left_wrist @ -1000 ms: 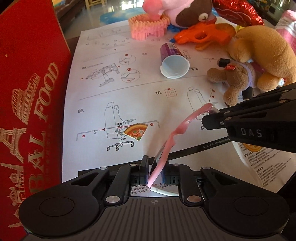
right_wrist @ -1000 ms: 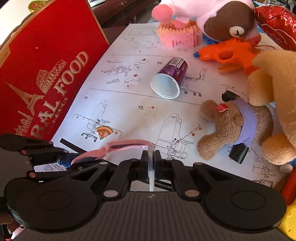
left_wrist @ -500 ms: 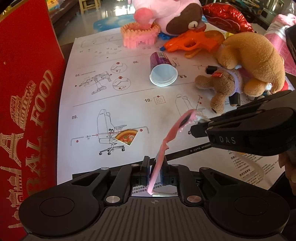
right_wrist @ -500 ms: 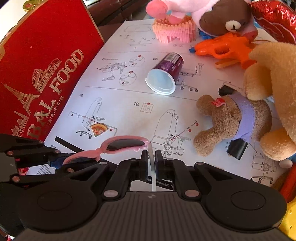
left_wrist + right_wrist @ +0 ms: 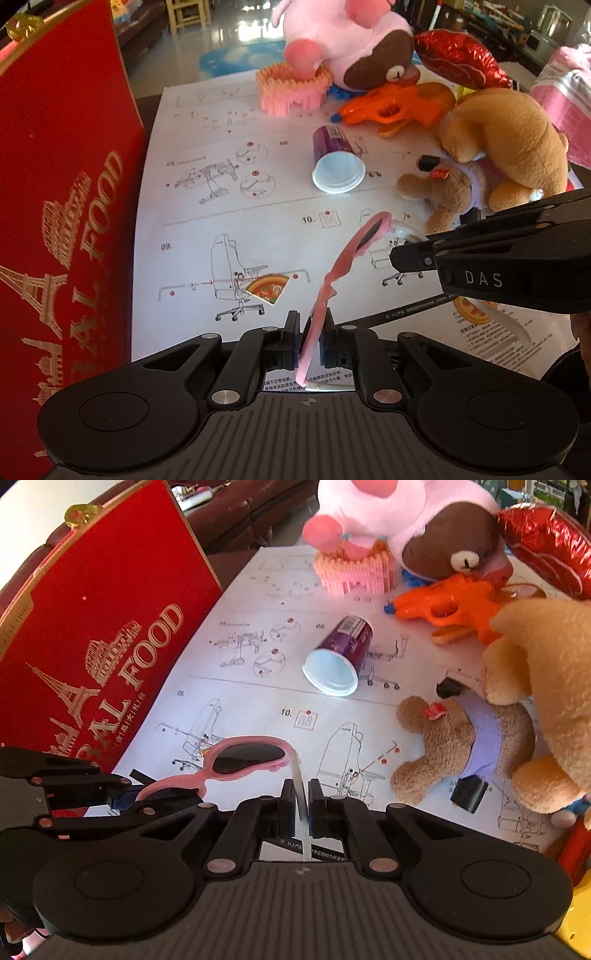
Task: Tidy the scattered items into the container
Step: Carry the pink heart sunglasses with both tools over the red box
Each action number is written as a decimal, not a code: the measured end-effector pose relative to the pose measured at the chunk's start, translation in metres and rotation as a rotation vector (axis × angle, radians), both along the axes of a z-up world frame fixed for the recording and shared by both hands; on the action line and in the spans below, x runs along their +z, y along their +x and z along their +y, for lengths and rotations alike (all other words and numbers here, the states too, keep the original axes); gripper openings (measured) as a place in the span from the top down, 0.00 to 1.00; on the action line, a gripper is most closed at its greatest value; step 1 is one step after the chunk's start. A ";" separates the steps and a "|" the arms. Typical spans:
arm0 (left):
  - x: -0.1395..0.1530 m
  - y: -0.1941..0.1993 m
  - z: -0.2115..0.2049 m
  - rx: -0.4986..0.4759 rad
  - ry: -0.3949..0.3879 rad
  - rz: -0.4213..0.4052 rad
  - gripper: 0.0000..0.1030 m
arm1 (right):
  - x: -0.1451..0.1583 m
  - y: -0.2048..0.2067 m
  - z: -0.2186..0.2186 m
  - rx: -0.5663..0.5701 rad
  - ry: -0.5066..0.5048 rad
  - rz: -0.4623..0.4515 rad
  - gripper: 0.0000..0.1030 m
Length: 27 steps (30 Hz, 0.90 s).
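Pink sunglasses (image 5: 343, 262) with dark lenses hang above the instruction sheet, held from both ends. My left gripper (image 5: 309, 325) is shut on the pink frame's left end. My right gripper (image 5: 300, 794) has the clear white temple arm between its pads, with its jaws closing on it. In the left wrist view the right gripper (image 5: 397, 256) reaches in from the right. In the right wrist view the sunglasses (image 5: 247, 755) lie lens-up and the left gripper (image 5: 114, 799) comes in from the left. The red box (image 5: 66, 221) stands at the left, its inside hidden.
On the sheet (image 5: 221, 229) lie a tipped purple cup (image 5: 338, 162), a pizza-slice card (image 5: 267, 290), a small teddy (image 5: 461, 746) under a tan plush (image 5: 509, 140), an orange toy gun (image 5: 391, 105), a pink block basket (image 5: 291, 86), a pink plush and a red foil balloon.
The sunglasses have tipped a little, so the lens shows more fully in the right wrist view. Both grippers keep their hold and have barely moved.
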<state>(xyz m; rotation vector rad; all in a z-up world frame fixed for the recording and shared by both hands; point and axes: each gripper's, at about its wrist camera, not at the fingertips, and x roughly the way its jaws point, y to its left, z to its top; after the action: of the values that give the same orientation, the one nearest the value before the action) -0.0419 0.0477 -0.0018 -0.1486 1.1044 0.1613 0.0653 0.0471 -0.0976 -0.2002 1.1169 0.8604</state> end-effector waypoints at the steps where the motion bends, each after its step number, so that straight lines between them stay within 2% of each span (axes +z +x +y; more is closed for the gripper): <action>1: 0.002 0.000 -0.001 -0.002 0.004 -0.001 0.95 | 0.002 0.000 0.000 0.001 0.000 -0.003 0.93; 7: 0.022 -0.003 0.002 0.009 0.017 -0.030 0.96 | 0.021 -0.001 0.003 0.020 0.025 -0.031 0.93; 14: 0.064 -0.015 0.013 0.036 0.039 -0.109 0.96 | 0.065 -0.006 0.012 0.070 0.089 -0.115 0.92; 22: 0.125 -0.048 0.036 0.098 0.121 -0.215 0.95 | 0.130 -0.026 0.043 0.192 0.175 -0.247 0.93; 27: 0.154 -0.084 0.063 0.187 0.165 -0.248 0.95 | 0.162 -0.054 0.083 0.304 0.208 -0.314 0.92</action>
<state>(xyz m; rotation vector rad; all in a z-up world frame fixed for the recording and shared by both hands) -0.1262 0.1112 0.1517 -0.1200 0.8254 0.3905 0.0117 0.1300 0.0640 -0.3250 0.7075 1.1640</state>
